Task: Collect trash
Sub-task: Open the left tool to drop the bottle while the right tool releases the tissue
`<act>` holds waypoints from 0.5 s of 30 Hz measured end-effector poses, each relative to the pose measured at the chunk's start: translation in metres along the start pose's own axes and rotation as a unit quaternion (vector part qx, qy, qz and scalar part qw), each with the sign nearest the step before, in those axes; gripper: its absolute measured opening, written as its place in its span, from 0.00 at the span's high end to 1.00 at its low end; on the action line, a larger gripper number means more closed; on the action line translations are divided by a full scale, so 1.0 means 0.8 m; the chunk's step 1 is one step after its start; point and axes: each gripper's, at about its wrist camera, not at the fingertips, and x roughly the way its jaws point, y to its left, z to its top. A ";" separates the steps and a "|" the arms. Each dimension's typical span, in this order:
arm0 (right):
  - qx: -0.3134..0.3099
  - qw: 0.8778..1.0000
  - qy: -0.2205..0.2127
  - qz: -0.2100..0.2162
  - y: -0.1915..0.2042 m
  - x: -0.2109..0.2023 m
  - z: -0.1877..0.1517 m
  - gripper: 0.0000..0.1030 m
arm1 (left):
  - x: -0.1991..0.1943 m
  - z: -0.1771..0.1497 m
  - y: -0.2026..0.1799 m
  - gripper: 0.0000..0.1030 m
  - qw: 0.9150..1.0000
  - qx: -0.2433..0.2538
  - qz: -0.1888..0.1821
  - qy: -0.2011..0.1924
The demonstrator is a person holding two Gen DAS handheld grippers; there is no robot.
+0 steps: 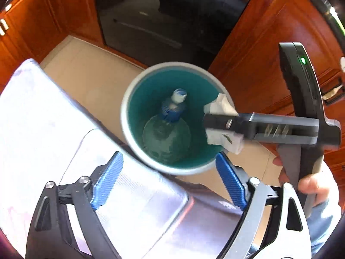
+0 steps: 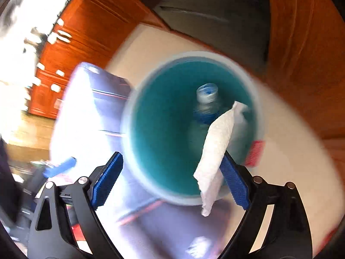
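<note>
Grippers first, nearest the lenses: I am holding my left gripper [image 1: 168, 179] with its blue fingers [image 1: 231, 183] spread wide and nothing between them, poised just above the near rim of the bin [image 1: 127, 99]. My right gripper [image 2: 172, 179] is also standing wide apart in its own view, yet a white paper towel [image 2: 213, 151] is clinging to the inner face of its right-hand pad [image 2: 235, 183] and hanging over the bin's mouth; whether it is stuck there or already falling, I cannot tell through the blur. From the left wrist view the same towel [image 1: 222, 120] is showing on both sides of the right gripper's fingers, at the bin's far-side rim. Deeper inside the teal interior, a plastic bottle [image 1: 172, 116] is lying with its white cap upward, so I am judging one item as already collected and the towel as mid-deposit. Beyond the bin, the tan floor [image 1: 90, 73], wooden cabinets [image 1: 269, 49] and a dark oven [image 1: 163, 21] are closing the scene; a pale draped surface [image 1: 43, 118] is sitting beside the bin.
</note>
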 end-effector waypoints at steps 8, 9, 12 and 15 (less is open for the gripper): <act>0.012 0.999 -0.004 -0.040 0.035 -0.009 -0.013 0.15 | -0.054 -0.052 0.032 0.09 0.999 -0.021 0.015 -0.038; -0.001 0.999 -0.008 -0.054 0.045 -0.012 -0.016 0.15 | -0.059 -0.058 0.036 0.09 0.999 -0.025 0.012 -0.040; -0.025 0.998 -0.012 -0.057 0.082 -0.018 -0.028 0.15 | -0.080 -0.070 0.047 0.09 0.998 -0.030 0.008 -0.053; -0.099 0.991 -0.006 -0.086 0.112 -0.012 -0.034 0.08 | -0.093 -0.075 0.054 0.07 0.997 -0.033 0.012 -0.067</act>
